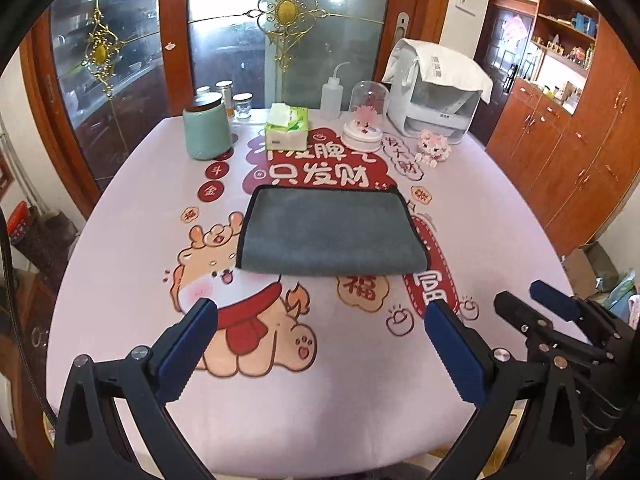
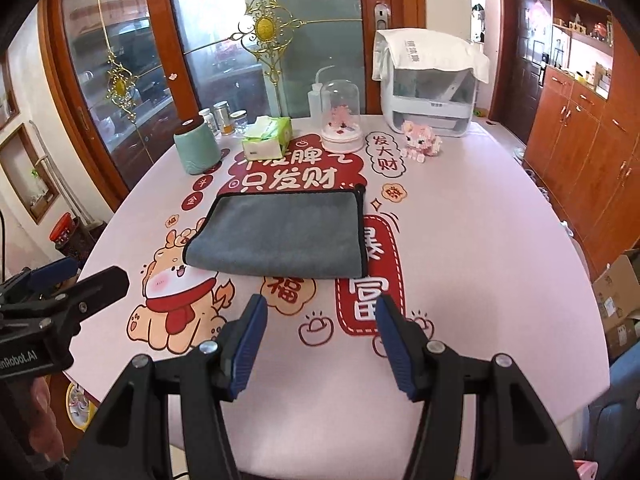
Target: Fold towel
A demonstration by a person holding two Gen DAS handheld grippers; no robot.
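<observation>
A grey towel [image 1: 328, 232] with black trim lies folded flat in the middle of the pink printed table [image 1: 120, 240]; it also shows in the right wrist view [image 2: 280, 232]. My left gripper [image 1: 320, 312] is open and empty, held above the table's near edge, short of the towel. My right gripper [image 2: 320, 308] is open and empty, also near the front edge, apart from the towel. In the left wrist view the right gripper [image 1: 532, 296] shows at the right. In the right wrist view the left gripper [image 2: 76, 272] shows at the left.
At the table's far side stand a green jar [image 1: 206, 128], a tissue pack [image 1: 286, 126], a squeeze bottle [image 1: 332, 92], a glass dome [image 1: 366, 120], a pink toy [image 1: 434, 148] and a white appliance [image 1: 436, 96]. Wooden cabinets [image 1: 560, 152] stand to the right.
</observation>
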